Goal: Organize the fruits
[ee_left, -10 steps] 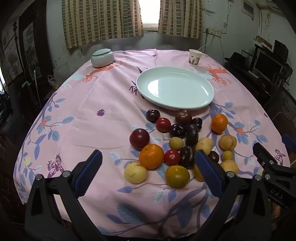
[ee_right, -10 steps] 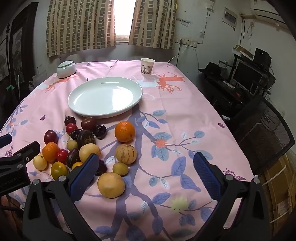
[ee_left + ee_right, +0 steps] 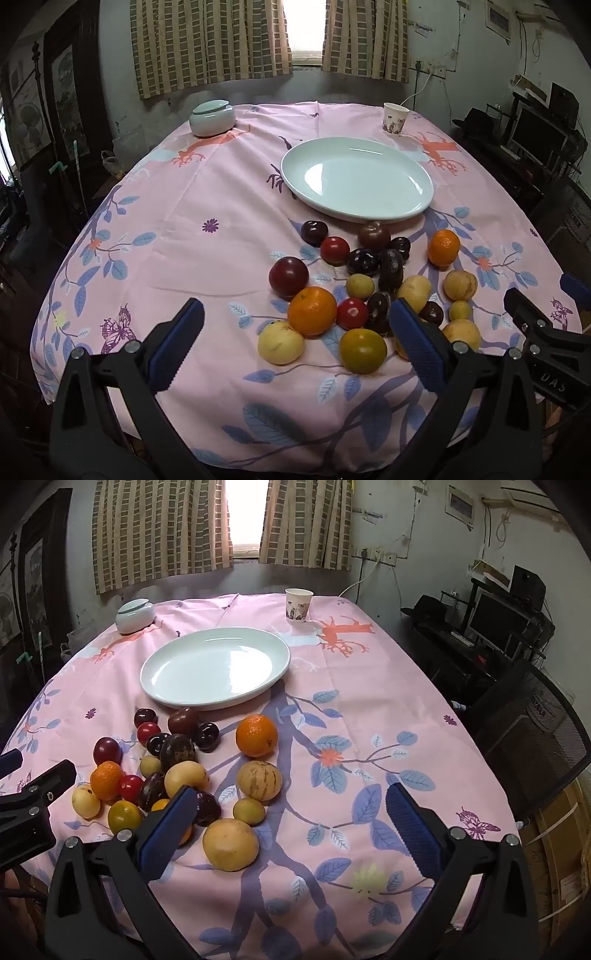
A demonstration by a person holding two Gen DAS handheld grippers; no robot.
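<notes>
Several fruits lie loose on the pink flowered tablecloth in front of an empty white oval plate: oranges, dark plums, red tomatoes, yellow round fruits and a striped yellow melon-like fruit. My left gripper hovers open over the near table edge, with the pile just beyond its right finger. My right gripper is open too, low over the cloth, its left finger beside the yellow fruits. Neither holds anything.
A lidded white jar stands at the far left and a paper cup at the far right of the table. A mesh chair and a desk with a monitor stand to the right.
</notes>
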